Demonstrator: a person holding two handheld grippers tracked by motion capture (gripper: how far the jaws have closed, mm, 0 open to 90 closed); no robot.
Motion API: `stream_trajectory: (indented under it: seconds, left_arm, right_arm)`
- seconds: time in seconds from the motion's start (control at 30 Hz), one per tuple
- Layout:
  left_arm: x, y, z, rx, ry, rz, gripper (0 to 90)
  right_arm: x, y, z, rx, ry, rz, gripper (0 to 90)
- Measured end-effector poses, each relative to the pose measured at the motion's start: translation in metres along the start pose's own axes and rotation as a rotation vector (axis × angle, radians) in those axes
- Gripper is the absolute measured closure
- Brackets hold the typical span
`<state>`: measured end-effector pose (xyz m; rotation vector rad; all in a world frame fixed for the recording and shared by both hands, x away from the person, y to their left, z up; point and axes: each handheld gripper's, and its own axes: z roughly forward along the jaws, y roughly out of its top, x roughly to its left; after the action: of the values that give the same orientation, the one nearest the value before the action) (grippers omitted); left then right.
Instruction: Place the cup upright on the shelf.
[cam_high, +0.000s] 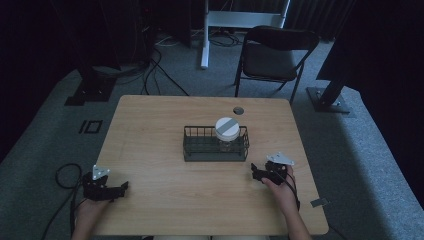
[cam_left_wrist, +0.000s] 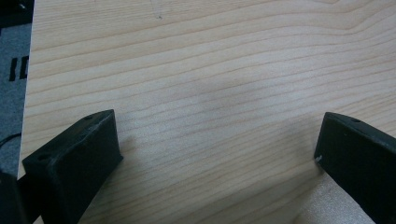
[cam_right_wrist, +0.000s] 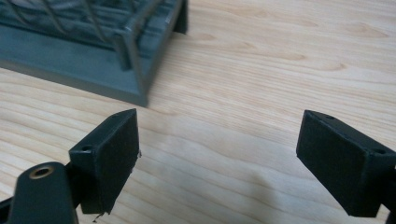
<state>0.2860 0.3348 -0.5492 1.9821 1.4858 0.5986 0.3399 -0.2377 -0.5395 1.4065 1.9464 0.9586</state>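
- Dark surroundings with a folding chair (cam_high: 276, 52) and floor cables are seen behind a light wooden tabletop (cam_high: 160, 130).
- Near the tabletop's middle a wire basket (cam_high: 200, 146) is set, and a jar (cam_high: 228, 135) with a white-grey lid stands upright inside the basket, at its right end.
- Right tongs (cam_high: 262, 172) are held low just off the basket's near right corner; in the right gripper view (cam_right_wrist: 217, 156) the jaws are spread wide with nothing between them, and that corner of the basket (cam_right_wrist: 93, 51) is seen just ahead.
- Left tongs (cam_high: 116, 189) rest well apart from the basket, towards the tabletop's near left corner; in the left gripper view (cam_left_wrist: 219, 154) the jaws are likewise wide apart over bare wood.
- Nothing is gripped, so the work is judged to be at either its very start or its end: the jar is seated in the basket and is untouched.
- If the jar is meant to be taken out, the reach, the grip and the lift are all left to be done.
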Motion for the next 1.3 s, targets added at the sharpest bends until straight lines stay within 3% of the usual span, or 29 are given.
stream_trajectory:
  seconds: [0.7, 0.93, 1.3]
  left_arm:
    - [0.000, 0.000, 0.000, 0.000, 0.000, 0.000, 0.3]
    - [0.000, 0.000, 0.000, 0.000, 0.000, 0.000, 0.2]
    - [0.000, 0.000, 0.000, 0.000, 0.000, 0.000, 0.2]
  right_arm:
    - [-0.019, -0.013, 0.002, 0.101, -0.079, 0.057, 12.7]
    - [-0.026, -0.014, 0.002, 0.126, -0.070, 0.102, 11.5]
    - [-0.026, -0.016, 0.000, 0.126, -0.060, 0.097, 11.8]
